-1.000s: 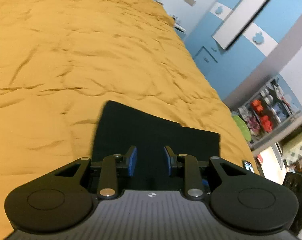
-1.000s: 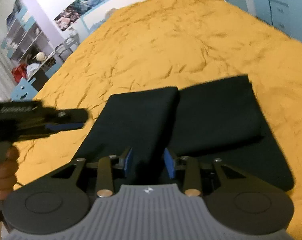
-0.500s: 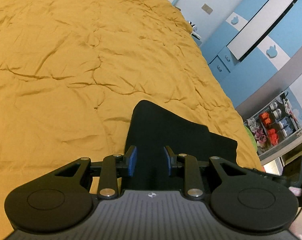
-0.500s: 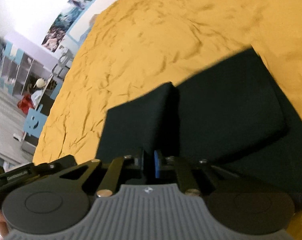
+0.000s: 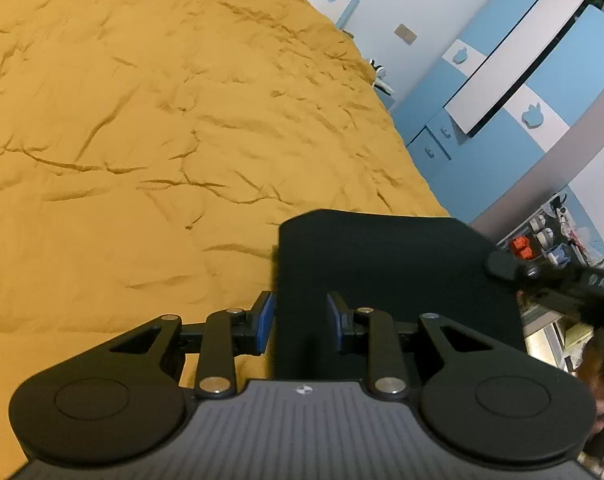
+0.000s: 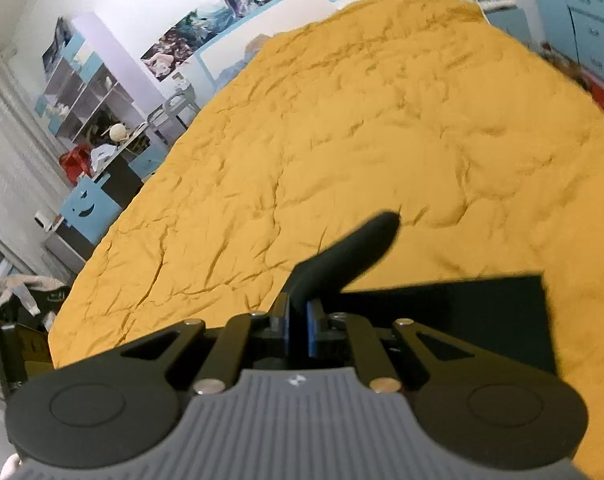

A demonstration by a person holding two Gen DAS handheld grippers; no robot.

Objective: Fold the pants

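Two tools: right tool (image 6: 298, 332) pinches a smooth black pants (image 6: 441, 320) fold, left tool (image 5: 300, 322) parted over wrinkled mustard bedspread (image 5: 142, 120).

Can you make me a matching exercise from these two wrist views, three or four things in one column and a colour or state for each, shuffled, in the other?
Things:
1. left gripper
2. right gripper
3. wrinkled bed cover
4. tall wardrobe doors with apple cut-outs

States or colours:
A. mustard yellow
B. jaws apart, nothing pinched
C. light blue and white
D. jaws shut on a fold of the black fabric pants

Pairs: 1-B, 2-D, 3-A, 4-C
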